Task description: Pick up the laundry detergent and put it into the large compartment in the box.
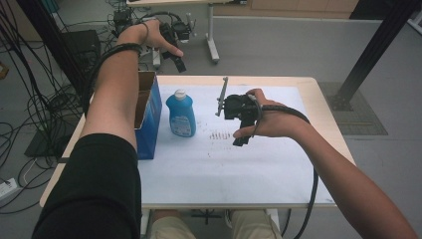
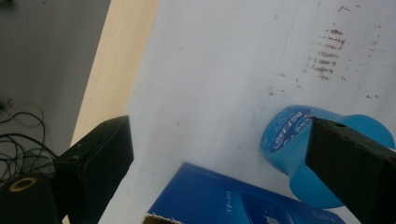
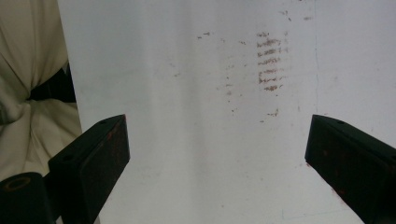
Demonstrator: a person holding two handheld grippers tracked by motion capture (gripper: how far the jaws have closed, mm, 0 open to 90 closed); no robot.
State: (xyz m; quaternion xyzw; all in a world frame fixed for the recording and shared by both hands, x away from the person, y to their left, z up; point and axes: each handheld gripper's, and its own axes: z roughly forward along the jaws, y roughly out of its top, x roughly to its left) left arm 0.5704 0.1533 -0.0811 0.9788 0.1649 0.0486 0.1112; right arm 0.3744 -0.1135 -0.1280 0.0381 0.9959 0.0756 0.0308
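A blue bottle (image 1: 180, 115) with a white cap stands upright on the white tabletop (image 1: 224, 174), just right of an open-topped blue cardboard box (image 1: 150, 119). My left gripper (image 1: 176, 56) is held high above the table's far left edge. In the left gripper view its jaws (image 2: 217, 128) stand wide open with nothing between them, looking down on the bottle (image 2: 289, 140) and the box (image 2: 233, 203); the right jaw covers part of the bottle. My right gripper (image 1: 241, 133) hovers over the table's middle, right of the bottle, open (image 3: 217, 123) and empty above bare tabletop.
Brown scuff marks (image 1: 219, 135) (image 3: 271, 60) (image 2: 327, 56) stain the white surface near the right gripper. Cables (image 1: 30, 109) litter the floor at the left. Another table's leg (image 1: 212, 42) stands behind, and a black post (image 1: 370, 50) rises at the right. The person's trousers (image 3: 28, 93) lie at the near edge.
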